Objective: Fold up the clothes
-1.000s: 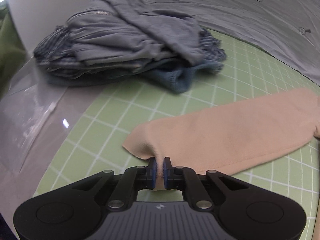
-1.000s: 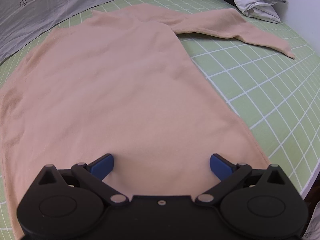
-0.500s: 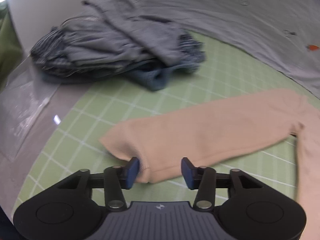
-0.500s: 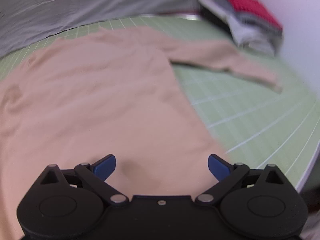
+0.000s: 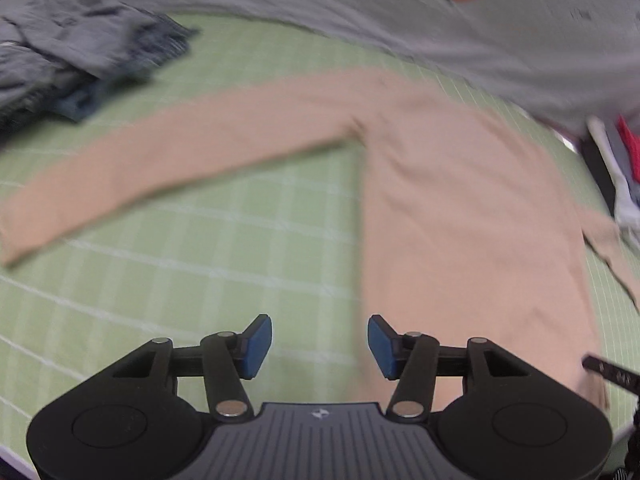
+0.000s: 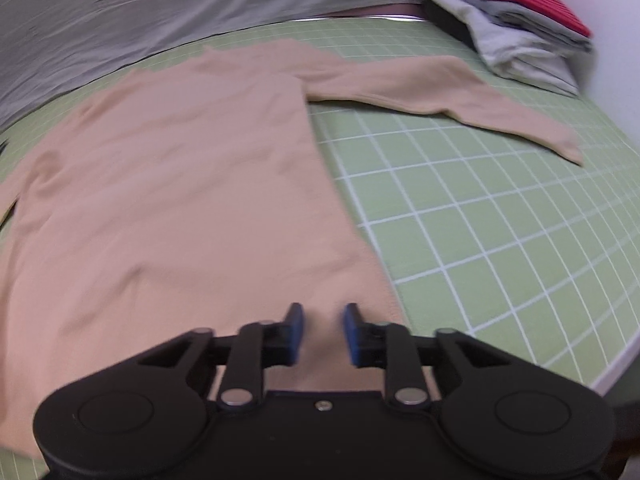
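Note:
A beige long-sleeved shirt (image 5: 460, 208) lies flat on the green grid mat (image 5: 200, 260), both sleeves spread outward. In the blurred left wrist view, my left gripper (image 5: 320, 344) hovers at the left side edge of the shirt's body near the hem. Its jaws are opening, with only mat and the shirt's edge below them. In the right wrist view, my right gripper (image 6: 323, 332) is low over the shirt (image 6: 180, 184) near its right hem corner. Its jaws are closing, with beige fabric in the narrow gap and the pads still apart.
A heap of grey and blue clothes (image 5: 72, 52) sits at the mat's far left. A folded stack with a red item on top (image 6: 520, 28) stands at the far right. Grey sheet (image 6: 160, 8) borders the back. The table edge (image 6: 616, 364) runs close on the right.
My left gripper let go of the sleeve cuff, opened, and swung right to the shirt's body. My right gripper shifted toward the right hem corner and its jaws went from wide to narrow.

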A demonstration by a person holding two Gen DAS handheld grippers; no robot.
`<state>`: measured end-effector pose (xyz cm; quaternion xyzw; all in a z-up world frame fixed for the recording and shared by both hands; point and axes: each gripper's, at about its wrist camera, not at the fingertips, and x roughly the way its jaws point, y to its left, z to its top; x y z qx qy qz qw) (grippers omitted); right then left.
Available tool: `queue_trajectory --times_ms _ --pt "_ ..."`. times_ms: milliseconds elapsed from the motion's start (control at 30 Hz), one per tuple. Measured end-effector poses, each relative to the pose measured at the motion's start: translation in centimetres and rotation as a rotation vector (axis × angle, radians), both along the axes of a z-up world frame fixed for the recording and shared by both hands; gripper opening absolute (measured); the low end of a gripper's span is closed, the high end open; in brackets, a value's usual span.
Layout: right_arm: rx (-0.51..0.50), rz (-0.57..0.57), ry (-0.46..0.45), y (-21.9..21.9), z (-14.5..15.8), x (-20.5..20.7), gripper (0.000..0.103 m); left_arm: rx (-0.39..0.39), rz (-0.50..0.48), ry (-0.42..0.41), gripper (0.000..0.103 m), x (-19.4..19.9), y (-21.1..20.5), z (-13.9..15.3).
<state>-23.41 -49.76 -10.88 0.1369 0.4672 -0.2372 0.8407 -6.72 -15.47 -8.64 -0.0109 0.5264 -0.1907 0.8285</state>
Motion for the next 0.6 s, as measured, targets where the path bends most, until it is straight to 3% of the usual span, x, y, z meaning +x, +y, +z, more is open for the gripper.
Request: queue_trajectory --times_ms 67,167,300,367,433,567,600 --pt "0.008 0.051 0.002 0.2 0.1 -0.5 0.007 0.027 -0.014 0.023 0.053 -1.2 -1.4 -0.5" --pt "0.007 0.13 0.006 0.6 0.1 -1.4 0.006 0.104 0.021 0.058 0.035 -2.2 -2.7 -1.5" --pt "0.022 0.209 -0.005 0.2 0.2 -2.1 0.007 0.112 0.08 0.047 0.038 -2.8 -3.3 -1.3" --pt "0.052 0.22 -0.024 -0.8 0.2 -2.1 0.013 0.131 0.093 0.028 0.042 -3.1 -3.8 -1.0" --pt "0.074 0.227 -0.038 -1.9 0.3 -2.1 0.036 0.145 0.105 -0.006 0.053 -3.4 -4.5 -0.4" --pt "-0.002 0.246 -0.046 -4.3 0.7 -1.3 0.059 0.131 0.139 -0.073 0.078 -4.0 -5.7 0.8" --pt "-0.025 0.247 -0.051 -5.2 0.8 -1.1 0.068 0.128 0.152 -0.085 0.082 -4.0 -6.2 0.9"
